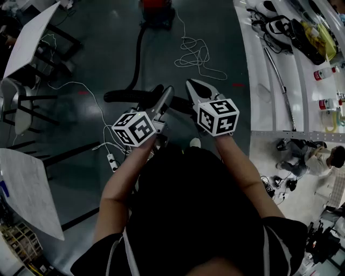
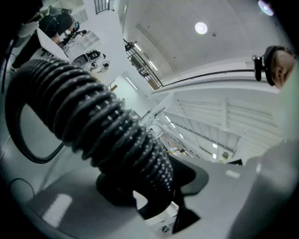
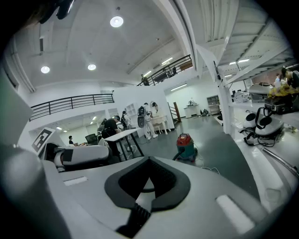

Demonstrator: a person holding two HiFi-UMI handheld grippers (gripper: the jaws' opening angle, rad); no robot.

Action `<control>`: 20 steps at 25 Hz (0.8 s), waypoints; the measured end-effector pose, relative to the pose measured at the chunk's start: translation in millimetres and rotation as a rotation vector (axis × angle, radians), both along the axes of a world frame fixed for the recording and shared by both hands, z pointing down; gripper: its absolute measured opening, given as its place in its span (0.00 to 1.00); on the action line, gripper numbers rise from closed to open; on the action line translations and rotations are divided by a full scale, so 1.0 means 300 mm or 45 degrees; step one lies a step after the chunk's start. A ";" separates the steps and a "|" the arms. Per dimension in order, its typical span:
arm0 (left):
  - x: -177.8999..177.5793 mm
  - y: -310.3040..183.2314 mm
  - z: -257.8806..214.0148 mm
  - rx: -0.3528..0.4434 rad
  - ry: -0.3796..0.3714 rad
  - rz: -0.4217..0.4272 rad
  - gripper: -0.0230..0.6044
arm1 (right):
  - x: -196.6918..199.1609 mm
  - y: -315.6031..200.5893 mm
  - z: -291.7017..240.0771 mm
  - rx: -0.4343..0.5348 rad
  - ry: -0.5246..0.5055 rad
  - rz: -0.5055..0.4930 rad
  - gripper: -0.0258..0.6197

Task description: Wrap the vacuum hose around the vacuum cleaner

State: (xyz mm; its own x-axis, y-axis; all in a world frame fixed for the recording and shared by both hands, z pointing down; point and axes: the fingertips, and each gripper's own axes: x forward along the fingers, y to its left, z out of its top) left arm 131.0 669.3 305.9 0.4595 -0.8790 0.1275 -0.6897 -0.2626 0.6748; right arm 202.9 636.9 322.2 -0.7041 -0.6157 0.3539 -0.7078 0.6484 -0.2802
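The red vacuum cleaner (image 1: 158, 11) stands on the dark floor at the far end; in the right gripper view the vacuum cleaner (image 3: 187, 145) shows ahead, well beyond the jaws. Its black ribbed hose (image 1: 136, 54) runs from it toward me and bends across in front of my grippers. My left gripper (image 1: 164, 99) is shut on the hose. In the left gripper view the hose (image 2: 93, 126) fills the frame, and the left gripper (image 2: 154, 186) clamps it between its pads. My right gripper (image 1: 197, 89) hangs beside it, shut and holding nothing; the right gripper (image 3: 147, 186) has its jaws together.
A white cord (image 1: 194, 56) lies looped on the floor right of the hose. A power strip (image 1: 112, 161) and thin cable lie at the left. White tables (image 1: 29, 38) and chairs stand left. A long white bench (image 1: 285, 81) with gear runs along the right; a person (image 1: 318, 157) sits beyond it.
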 end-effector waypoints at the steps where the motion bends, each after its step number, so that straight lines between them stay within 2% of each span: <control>1: -0.005 0.001 0.000 -0.003 -0.001 -0.001 0.35 | -0.008 0.000 -0.001 -0.001 -0.004 -0.003 0.03; 9: -0.038 -0.014 -0.022 0.016 -0.011 -0.023 0.35 | -0.029 -0.008 -0.002 -0.003 -0.009 -0.024 0.03; 15: -0.055 -0.015 -0.028 0.020 -0.013 -0.020 0.35 | -0.054 -0.004 -0.015 -0.020 -0.074 -0.041 0.03; 20: -0.088 -0.030 -0.034 0.035 -0.020 -0.034 0.36 | -0.060 -0.007 -0.008 -0.016 -0.053 -0.083 0.04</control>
State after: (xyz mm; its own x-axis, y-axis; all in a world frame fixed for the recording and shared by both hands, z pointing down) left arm 104.7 660.4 295.6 0.4340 -0.8942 0.1099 -0.7073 -0.2626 0.6563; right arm 184.9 634.7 319.7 -0.7570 -0.5634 0.3309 -0.6515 0.6891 -0.3173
